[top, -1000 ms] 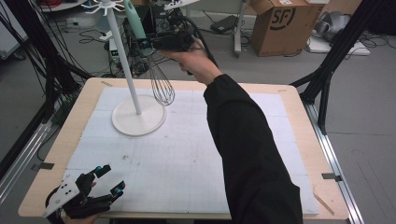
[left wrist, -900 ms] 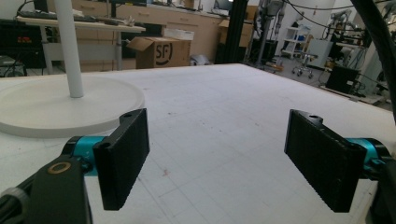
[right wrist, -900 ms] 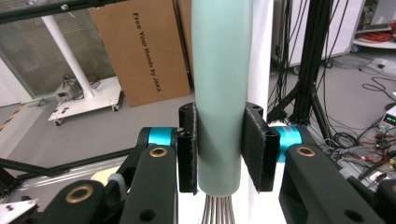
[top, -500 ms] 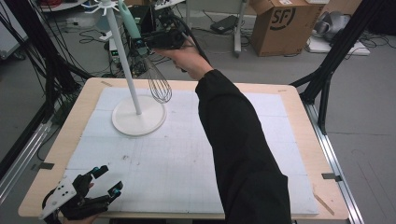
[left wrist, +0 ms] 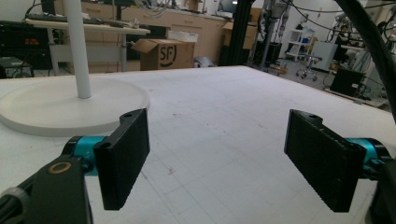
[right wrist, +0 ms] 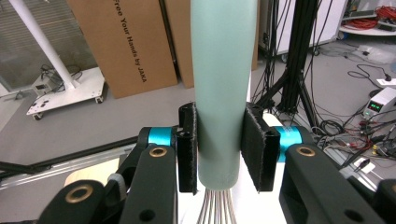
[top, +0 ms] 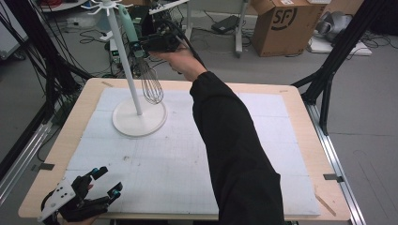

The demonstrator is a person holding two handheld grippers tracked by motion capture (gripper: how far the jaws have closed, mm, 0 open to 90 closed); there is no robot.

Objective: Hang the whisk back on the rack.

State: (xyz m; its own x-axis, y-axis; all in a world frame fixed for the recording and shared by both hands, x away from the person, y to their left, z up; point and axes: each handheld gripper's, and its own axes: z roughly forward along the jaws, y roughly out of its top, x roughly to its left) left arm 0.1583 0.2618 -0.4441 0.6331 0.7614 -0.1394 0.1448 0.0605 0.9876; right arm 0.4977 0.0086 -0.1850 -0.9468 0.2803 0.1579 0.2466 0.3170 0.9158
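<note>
A whisk hangs upright in the air beside a white stand, its pale green handle [top: 126,21] up and its wire head [top: 151,86] down. My right gripper [top: 137,47] is shut on the lower end of the handle [right wrist: 224,70], with the pads [right wrist: 187,149] pressed on both sides and the wires [right wrist: 215,212] just below. The stand's pole [top: 126,61] rises from a round base [top: 138,123] to small hooks [top: 104,5] at the top. My left gripper [top: 105,186] rests at the table's near left corner, open with nothing between its pads [left wrist: 123,158]; the base [left wrist: 70,105] lies ahead of it.
A white gridded mat [top: 187,159] covers the wooden table [top: 309,140]. A cardboard box [top: 281,23] sits on the floor behind, and black frame legs [top: 328,70] stand at the right. Cables and equipment crowd the floor at the far left.
My right hand has carried the whisk a little to the left, closer to the stand's pole. The left gripper has stayed where it was.
</note>
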